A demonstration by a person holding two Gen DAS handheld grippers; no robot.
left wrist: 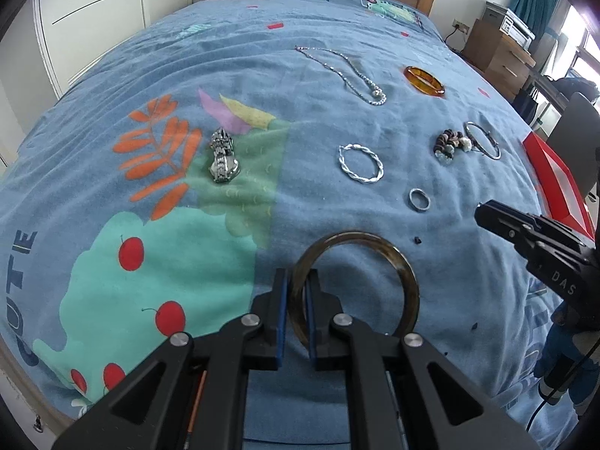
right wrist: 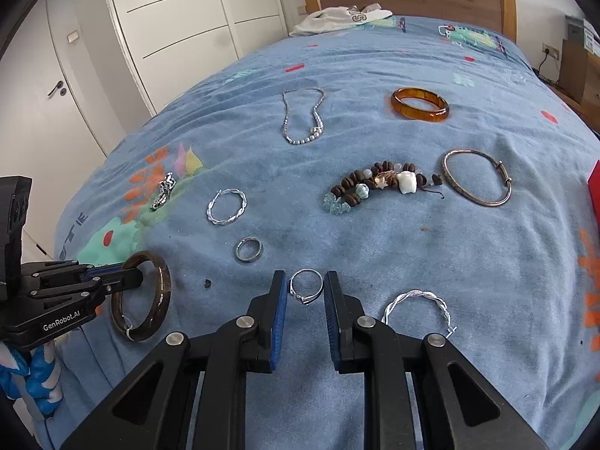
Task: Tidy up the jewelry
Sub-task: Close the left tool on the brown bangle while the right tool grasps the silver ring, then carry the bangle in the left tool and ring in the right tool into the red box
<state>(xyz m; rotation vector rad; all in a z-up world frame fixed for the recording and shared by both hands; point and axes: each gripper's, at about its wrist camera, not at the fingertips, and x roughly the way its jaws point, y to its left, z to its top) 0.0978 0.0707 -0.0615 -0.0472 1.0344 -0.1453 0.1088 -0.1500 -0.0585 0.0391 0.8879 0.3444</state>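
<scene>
A dark brown bangle (left wrist: 405, 273) lies partly lifted on the blue bedspread, and my left gripper (left wrist: 298, 273) is shut on its left rim. From the right wrist the same bangle (right wrist: 161, 300) shows at lower left with the left gripper (right wrist: 139, 275) clamped on it. My right gripper (right wrist: 305, 277) points down at a small silver ring (right wrist: 306, 271), whose sides touch both blue pads. In the left wrist view the right gripper (left wrist: 483, 213) enters from the right edge.
Spread over the bed are a silver necklace (right wrist: 300, 138), amber bangle (right wrist: 420, 107), bead bracelet (right wrist: 375, 183), thin metal bangle (right wrist: 476, 178), two twisted silver hoops (right wrist: 227, 206), a band ring (right wrist: 248, 250) and a watch (right wrist: 163, 191). A red box (left wrist: 555, 187) sits at the right.
</scene>
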